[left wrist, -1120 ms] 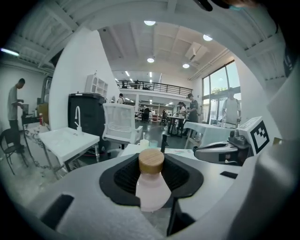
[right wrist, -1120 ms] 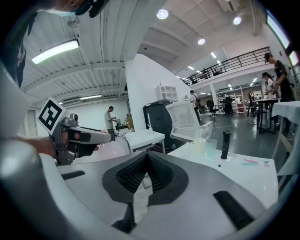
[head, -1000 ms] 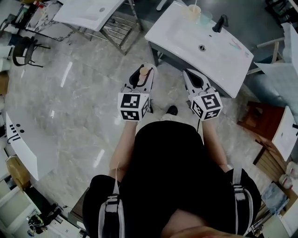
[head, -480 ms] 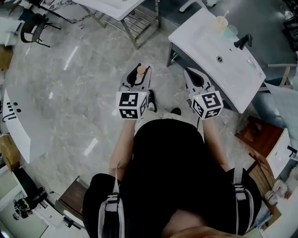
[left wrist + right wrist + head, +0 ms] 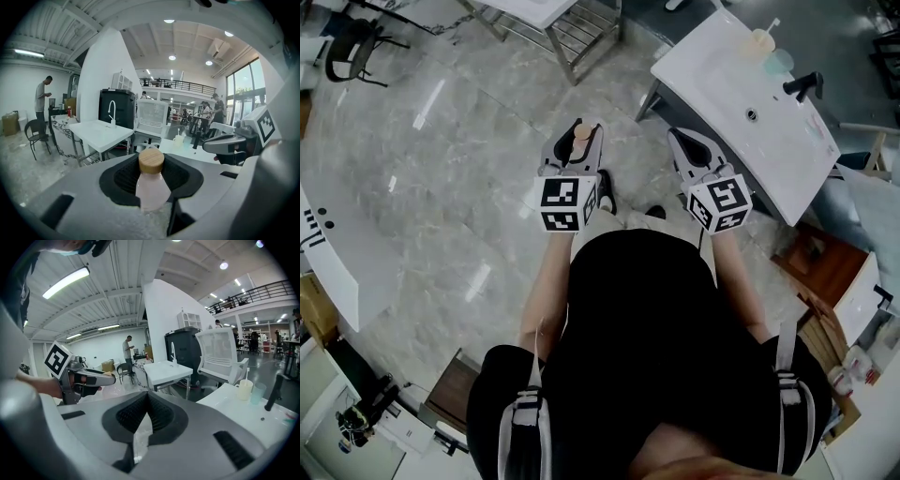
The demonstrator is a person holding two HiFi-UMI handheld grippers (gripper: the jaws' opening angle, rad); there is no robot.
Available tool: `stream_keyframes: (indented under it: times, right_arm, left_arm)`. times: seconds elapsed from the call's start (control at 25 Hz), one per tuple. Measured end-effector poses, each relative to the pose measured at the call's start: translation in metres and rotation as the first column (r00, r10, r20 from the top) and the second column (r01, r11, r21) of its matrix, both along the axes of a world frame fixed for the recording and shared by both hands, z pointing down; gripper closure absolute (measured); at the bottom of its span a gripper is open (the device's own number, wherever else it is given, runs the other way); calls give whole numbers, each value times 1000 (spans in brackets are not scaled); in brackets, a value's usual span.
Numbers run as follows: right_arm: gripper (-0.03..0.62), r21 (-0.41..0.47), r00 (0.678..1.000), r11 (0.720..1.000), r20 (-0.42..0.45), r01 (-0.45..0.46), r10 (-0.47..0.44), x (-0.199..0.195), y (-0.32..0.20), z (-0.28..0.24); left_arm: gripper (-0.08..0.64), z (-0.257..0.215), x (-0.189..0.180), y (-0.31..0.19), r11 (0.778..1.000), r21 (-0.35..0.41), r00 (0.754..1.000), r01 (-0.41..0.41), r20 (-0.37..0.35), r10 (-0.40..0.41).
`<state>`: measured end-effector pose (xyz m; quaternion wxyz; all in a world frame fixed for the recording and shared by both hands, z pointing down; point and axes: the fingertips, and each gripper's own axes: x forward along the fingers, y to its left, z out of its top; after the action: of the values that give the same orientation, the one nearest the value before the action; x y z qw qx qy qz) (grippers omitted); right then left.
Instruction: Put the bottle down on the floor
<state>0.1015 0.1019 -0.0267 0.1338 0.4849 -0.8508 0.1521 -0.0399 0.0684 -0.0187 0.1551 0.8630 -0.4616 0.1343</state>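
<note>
A small pink bottle (image 5: pixel 151 185) with a round wooden cap stands upright between the jaws of my left gripper (image 5: pixel 152 183), which is shut on it. In the head view the bottle's cap (image 5: pixel 580 134) shows at the tip of the left gripper (image 5: pixel 575 150), held above the grey marble floor (image 5: pixel 441 187). My right gripper (image 5: pixel 692 155) is level with it to the right, close to the white sink counter. Its jaws meet with nothing between them in the right gripper view (image 5: pixel 146 416).
A white sink counter (image 5: pixel 741 103) with a black tap and two cups stands at the right. A metal-framed table (image 5: pixel 553 23) is at the back. A long white panel (image 5: pixel 337 262) lies at the left. The person's shoes (image 5: pixel 609 197) are below the grippers.
The head view has shifted, so the sink counter and metal table sit further right and up. Both grippers keep their places, the bottle still in the left one.
</note>
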Motion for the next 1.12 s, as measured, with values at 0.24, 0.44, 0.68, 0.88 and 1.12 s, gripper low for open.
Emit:
stream_keyframes:
  times: [0.24,0.44,0.68,0.88,1.12]
  right_arm:
    - [588,-72,1000,997,-24,-12,10,-25,-29,33]
    - [588,-157,998,987,-52,-40,32,-39,-48,80]
    - [588,-234,998,971,-53,-57,45,-54,-81,136]
    - [588,-263,998,964,-56,-31,17,-69,-105,188]
    - [588,-288,987,956,-135,50,-92,-81,-125,267]
  left_arm:
    - [419,40,-15,-40,997,-46,998,-59,20,60]
    - [419,87,-21,-71,990,-70,991,-126,41,129]
    - [419,162,-19,-107,982,-87,982,-166,81,173]
    - [419,223,-15,-126,977,-122,980,-175,78,185]
    - [419,303,-11,-138,967,-158,972,-202,85,217]
